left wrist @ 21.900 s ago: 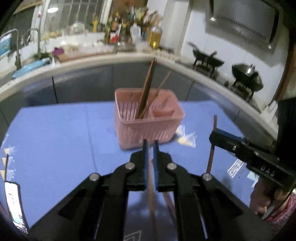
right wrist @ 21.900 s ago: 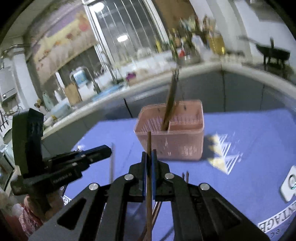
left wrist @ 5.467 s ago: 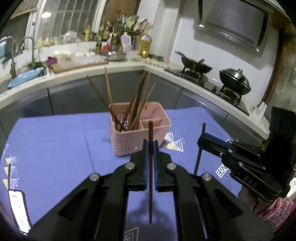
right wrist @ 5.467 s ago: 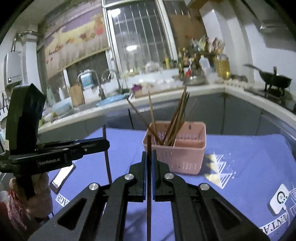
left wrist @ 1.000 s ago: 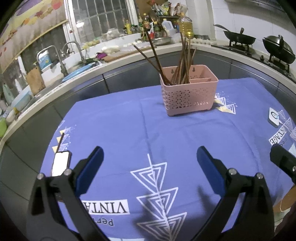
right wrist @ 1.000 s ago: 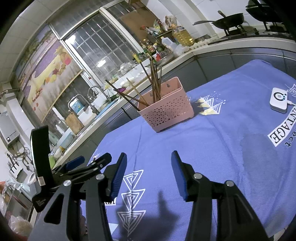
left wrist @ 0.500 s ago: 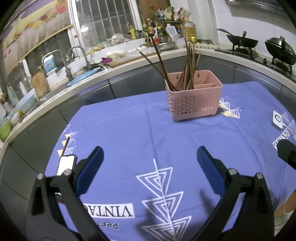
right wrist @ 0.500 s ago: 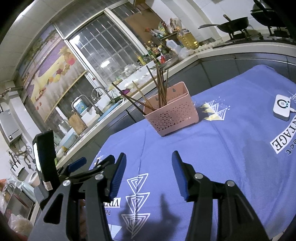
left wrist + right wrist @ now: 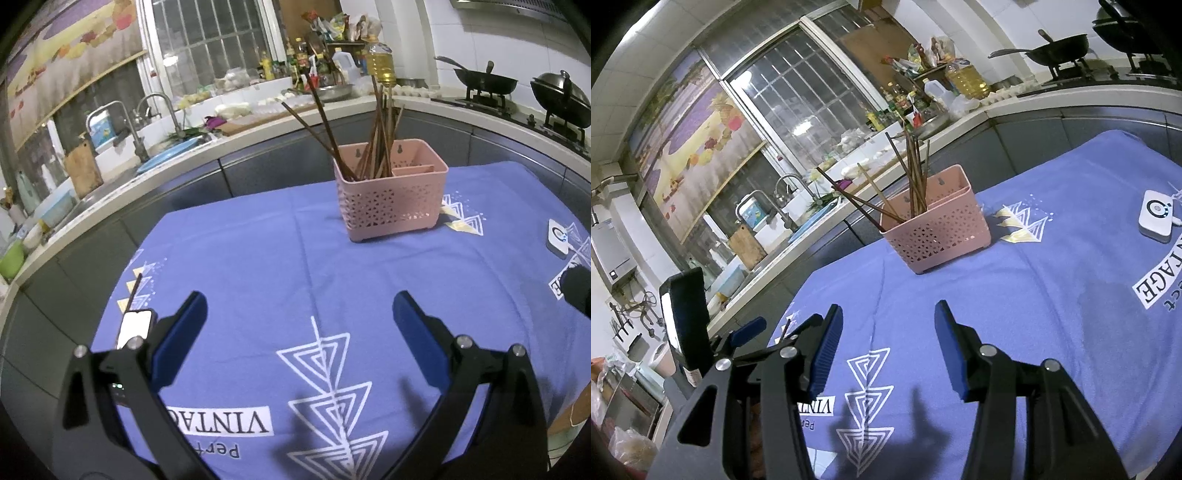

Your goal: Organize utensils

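chopsticks (image 9: pixel 373 147) in pink basket (image 9: pixel 391 201), tongs empty

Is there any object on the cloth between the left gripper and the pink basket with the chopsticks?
Nothing visible stands between them. The left gripper, open and empty, faces the pink basket across bare blue tablecloth. A phone and one stray chopstick lie off to the left, outside that path.

A pink perforated basket (image 9: pixel 391 201) stood upright on the blue-clothed tabletop (image 9: pixel 258 258), toward its far edge. A bundle of brown chopsticks (image 9: pixel 376 140) stood in its larger left compartment, most nearly upright, two leaning out leftward. One more chopstick (image 9: pixel 133 293) lay flat near the tabletop's left edge.
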